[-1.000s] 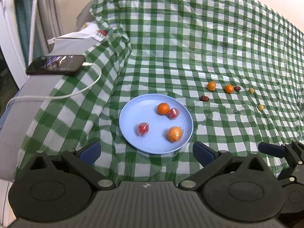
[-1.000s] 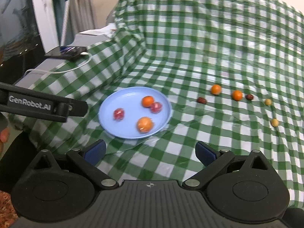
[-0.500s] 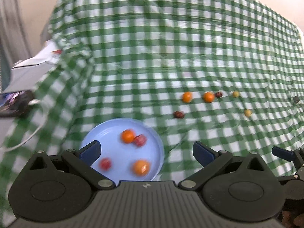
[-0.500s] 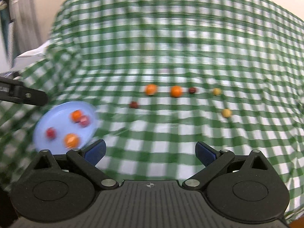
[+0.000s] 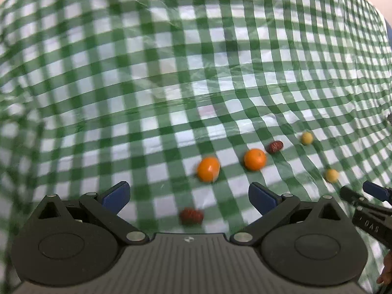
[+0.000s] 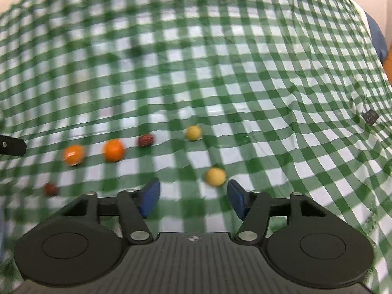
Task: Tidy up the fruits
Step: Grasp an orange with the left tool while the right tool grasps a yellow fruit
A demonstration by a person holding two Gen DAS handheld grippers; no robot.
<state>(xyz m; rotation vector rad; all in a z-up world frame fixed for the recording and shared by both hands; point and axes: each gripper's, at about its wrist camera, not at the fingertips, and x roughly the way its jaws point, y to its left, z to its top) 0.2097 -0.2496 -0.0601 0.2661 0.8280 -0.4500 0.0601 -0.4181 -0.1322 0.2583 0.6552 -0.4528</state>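
- Hovering low over a green-and-white checked tablecloth (image 5: 196, 73), the left gripper (image 5: 188, 196) has its blue fingers spread wide, with nothing pinched; a dark red fruit (image 5: 191, 216) lies on the cloth in the gap between them, clear of both pads.
- Just past those fingers sit two orange fruits, the nearer (image 5: 208, 169) and the farther (image 5: 254, 159), then a second dark red fruit (image 5: 275, 147) and two small yellow fruits (image 5: 306, 138) (image 5: 332, 175), all loose on the cloth and apart from one another.
- In the right wrist view, the right gripper (image 6: 193, 198) has just been closing: its jaws stand part-way drawn in, holding nothing.
- The nearer yellow fruit (image 6: 215, 176) lies just ahead of its fingertips, close by the right-hand pad; motion blur leaves it unclear whether they touch.
- The right gripper's finger (image 5: 377, 192) juts in at the right edge of the left wrist view.
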